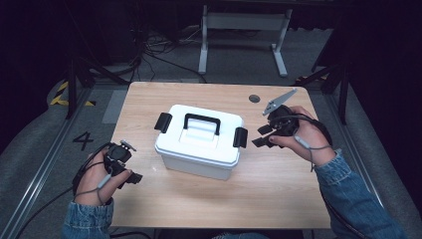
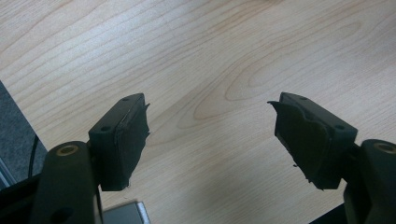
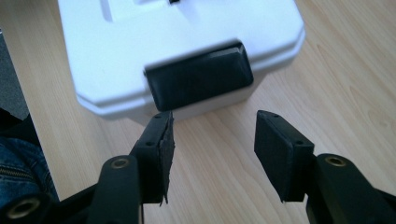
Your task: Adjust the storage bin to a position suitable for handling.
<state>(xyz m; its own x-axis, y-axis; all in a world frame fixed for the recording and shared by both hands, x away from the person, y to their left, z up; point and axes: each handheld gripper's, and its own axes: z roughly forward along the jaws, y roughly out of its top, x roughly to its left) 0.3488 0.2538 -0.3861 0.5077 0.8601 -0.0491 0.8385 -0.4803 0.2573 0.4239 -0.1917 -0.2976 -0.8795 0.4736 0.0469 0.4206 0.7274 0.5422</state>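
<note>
Right gripper [image 3: 210,154], jaws apart, faces the box latch [image 3: 200,81].

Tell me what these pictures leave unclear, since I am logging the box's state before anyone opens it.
- What the white box holds: its lid is on in the high view.
- Whether the right latch is locked: in the right gripper view it lies flat against the wall, but its catch is hidden.
- The handle: cut off by the top edge in the right gripper view.
- The dark round spot on the table: too small to identify.
</note>
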